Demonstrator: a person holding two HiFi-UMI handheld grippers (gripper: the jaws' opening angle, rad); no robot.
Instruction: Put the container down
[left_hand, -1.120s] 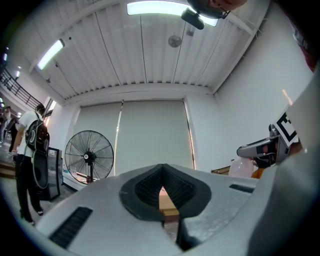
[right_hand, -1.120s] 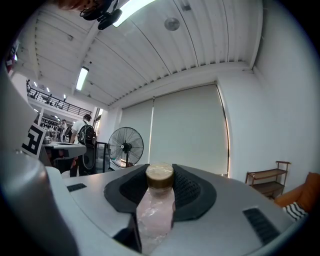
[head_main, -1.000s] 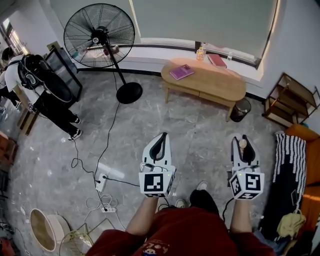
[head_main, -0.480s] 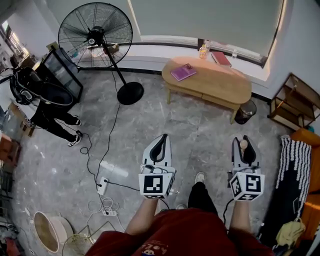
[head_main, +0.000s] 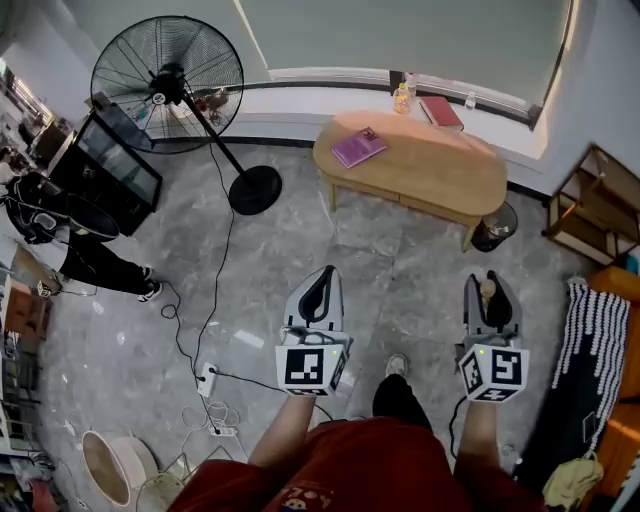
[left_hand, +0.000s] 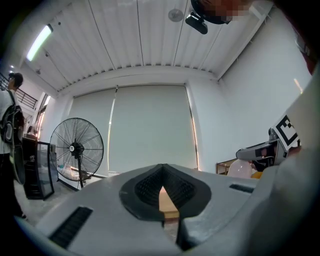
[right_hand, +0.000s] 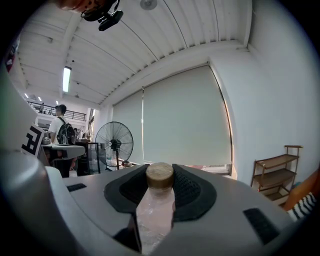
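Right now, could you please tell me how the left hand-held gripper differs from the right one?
The left hand-held gripper is empty; the right hand-held gripper holds a clear, tan-capped container. The left one's jaws meet at the tips; the right one's stand apart around the container. Both point forward.

No readable text, label, brand or number in any view.
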